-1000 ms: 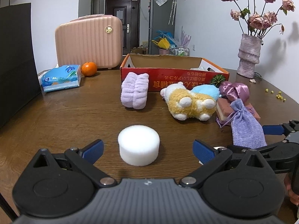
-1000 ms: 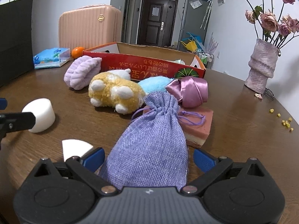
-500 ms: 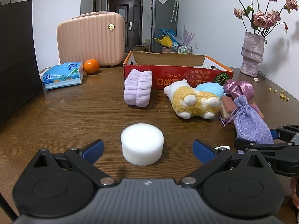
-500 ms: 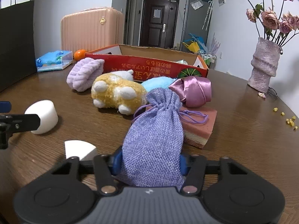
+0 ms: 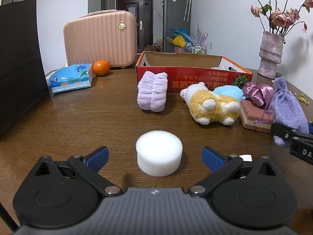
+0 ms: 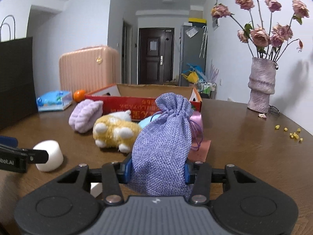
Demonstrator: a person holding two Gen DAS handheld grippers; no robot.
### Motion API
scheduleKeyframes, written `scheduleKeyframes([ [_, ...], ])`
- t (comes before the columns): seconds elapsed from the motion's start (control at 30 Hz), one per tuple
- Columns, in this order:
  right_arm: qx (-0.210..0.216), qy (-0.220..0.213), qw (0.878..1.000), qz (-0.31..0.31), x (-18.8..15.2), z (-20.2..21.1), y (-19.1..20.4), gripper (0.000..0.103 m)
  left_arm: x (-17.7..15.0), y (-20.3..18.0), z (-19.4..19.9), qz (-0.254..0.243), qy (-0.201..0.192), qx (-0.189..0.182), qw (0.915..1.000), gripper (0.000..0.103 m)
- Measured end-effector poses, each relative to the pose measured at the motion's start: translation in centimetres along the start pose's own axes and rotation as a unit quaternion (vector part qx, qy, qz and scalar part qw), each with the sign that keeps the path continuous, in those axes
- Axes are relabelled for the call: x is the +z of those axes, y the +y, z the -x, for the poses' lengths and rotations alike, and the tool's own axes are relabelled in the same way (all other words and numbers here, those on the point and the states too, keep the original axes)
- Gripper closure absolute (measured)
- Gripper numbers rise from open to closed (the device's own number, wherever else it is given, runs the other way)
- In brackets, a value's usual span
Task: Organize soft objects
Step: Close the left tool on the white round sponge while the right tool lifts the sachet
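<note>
Right wrist view: right claw clamps purple pouch, hiding pink sponge; left claw gapes around white foam.

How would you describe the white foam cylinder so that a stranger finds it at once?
Start at the red cardboard box on the brown wooden table. Nearer the camera, between the open left gripper fingers, stands the white foam cylinder: smooth, round, plain white, unlike the fluffy toys.

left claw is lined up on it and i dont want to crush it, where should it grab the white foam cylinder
Grip the white foam cylinder across its curved side wall, about mid-height, coming in low from the near side where the left claw sits open with one finger on either side. It stands upright on a flat end with bare table all round, so the round sides are free. Probably close gently, since foam gives.
</note>
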State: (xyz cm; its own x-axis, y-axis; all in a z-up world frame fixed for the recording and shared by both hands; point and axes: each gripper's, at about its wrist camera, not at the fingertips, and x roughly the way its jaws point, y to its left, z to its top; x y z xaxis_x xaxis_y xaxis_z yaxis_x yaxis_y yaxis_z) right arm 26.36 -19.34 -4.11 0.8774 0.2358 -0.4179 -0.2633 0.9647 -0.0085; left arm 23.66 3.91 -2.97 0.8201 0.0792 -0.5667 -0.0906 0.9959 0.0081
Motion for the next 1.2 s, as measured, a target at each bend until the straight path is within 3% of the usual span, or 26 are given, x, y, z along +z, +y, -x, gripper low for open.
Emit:
scheduleKeyframes([
  [0.7,0.001,-0.018,1.0,-0.015,0.0,0.4,-0.5,0.057,0.8,-0.3,-3.4,-0.001,0.022,0.016,0.9996,0.0],
  [0.87,-0.001,-0.016,1.0,-0.014,0.0,0.3,-0.4,0.056,0.8,-0.2,-3.6,0.001,0.02,0.009,0.9998,0.008],
  [0.97,-0.001,-0.015,1.0,-0.014,-0.1,0.3,-0.4,0.056,0.8,-0.1,-3.8,0.003,0.023,0.0,0.9997,0.022],
  [1.07,0.0,-0.014,1.0,-0.013,-0.1,0.2,-0.4,0.056,0.8,0.0,-4.0,0.007,0.029,-0.014,0.9995,0.042],
  [1.2,0.0,-0.013,1.0,-0.013,-0.1,0.2,-0.4,0.056,0.9,0.1,-4.0,0.01,0.026,-0.021,0.9994,0.045],
])
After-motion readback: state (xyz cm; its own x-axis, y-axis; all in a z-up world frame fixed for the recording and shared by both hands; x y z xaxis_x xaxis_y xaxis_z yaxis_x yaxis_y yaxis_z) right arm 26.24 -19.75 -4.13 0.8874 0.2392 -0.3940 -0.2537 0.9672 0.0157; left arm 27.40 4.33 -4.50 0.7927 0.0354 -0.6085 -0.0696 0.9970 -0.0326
